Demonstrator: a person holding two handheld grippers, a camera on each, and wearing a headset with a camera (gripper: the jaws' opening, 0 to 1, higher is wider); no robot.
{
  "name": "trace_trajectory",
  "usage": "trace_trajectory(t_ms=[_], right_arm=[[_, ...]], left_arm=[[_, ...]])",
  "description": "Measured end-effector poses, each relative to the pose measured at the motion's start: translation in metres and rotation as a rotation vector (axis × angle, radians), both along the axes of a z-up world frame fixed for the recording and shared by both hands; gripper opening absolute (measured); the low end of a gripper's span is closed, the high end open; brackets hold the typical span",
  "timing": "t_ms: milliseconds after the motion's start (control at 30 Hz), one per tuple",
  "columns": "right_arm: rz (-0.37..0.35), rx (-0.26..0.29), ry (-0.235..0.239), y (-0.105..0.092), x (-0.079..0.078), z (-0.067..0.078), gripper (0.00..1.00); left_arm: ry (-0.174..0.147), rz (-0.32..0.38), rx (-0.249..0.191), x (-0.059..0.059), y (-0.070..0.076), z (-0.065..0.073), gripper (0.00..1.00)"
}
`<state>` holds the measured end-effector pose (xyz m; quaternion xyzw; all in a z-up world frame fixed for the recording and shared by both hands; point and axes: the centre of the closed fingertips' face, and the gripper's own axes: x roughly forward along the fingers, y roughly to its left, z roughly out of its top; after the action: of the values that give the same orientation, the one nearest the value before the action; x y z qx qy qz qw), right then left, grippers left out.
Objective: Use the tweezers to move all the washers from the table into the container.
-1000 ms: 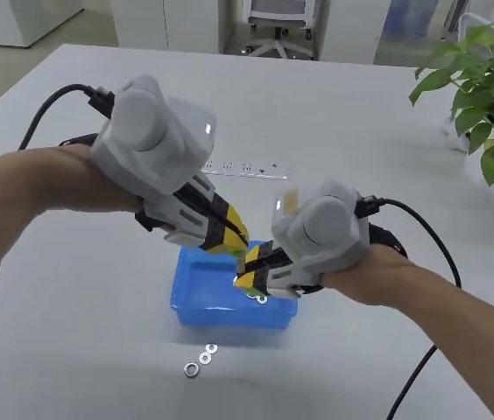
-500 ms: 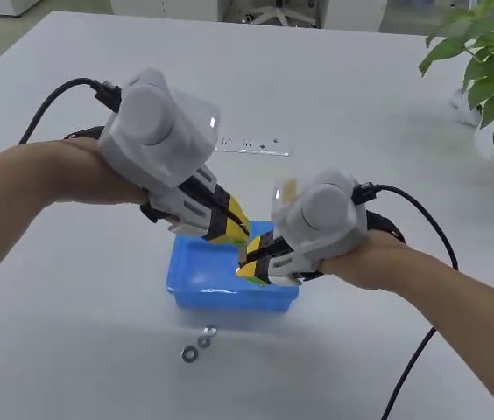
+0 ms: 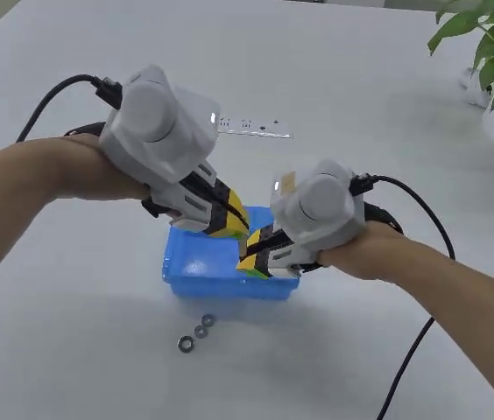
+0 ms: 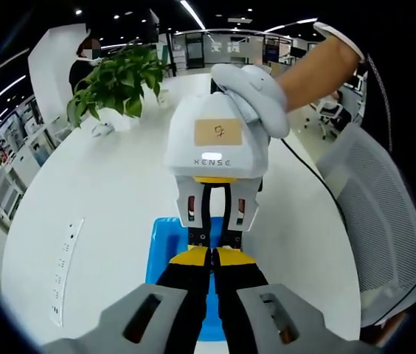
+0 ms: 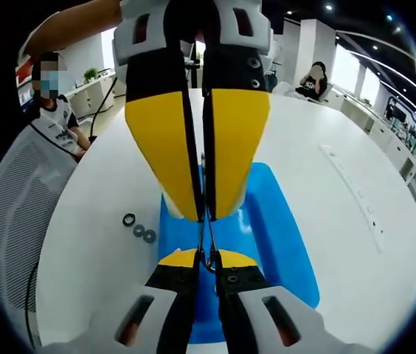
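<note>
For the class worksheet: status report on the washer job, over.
Left hand-held gripper, right hand-held gripper: both shut on tweezers, over blue container. Three washers on table beside it. Nothing blocking.

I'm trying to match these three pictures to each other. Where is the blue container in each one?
Head view: the blue container sits just below centre.
Left gripper view: lower centre, partly behind the jaws.
Right gripper view: centre and right of it, beyond the jaws.
Shared landmark: the white socket strip lying on the table.
</note>
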<state>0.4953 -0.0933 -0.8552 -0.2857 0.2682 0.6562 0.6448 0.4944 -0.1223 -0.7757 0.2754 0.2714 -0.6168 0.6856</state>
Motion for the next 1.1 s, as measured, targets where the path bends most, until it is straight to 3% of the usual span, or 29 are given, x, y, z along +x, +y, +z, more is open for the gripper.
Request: trace_trajectory(t_ms=[467, 1100], right_arm=[[0.011, -0.020, 0.005, -0.003, 0.001, -0.010, 0.10], [0.027, -0.027, -0.002, -0.003, -0.001, -0.006, 0.11]], left_arm=[[-0.004, -0.003, 0.012, 0.001, 0.000, -0.010, 0.05], [-0.008, -0.006, 0.008, -0.001, 0.000, -0.006, 0.05]])
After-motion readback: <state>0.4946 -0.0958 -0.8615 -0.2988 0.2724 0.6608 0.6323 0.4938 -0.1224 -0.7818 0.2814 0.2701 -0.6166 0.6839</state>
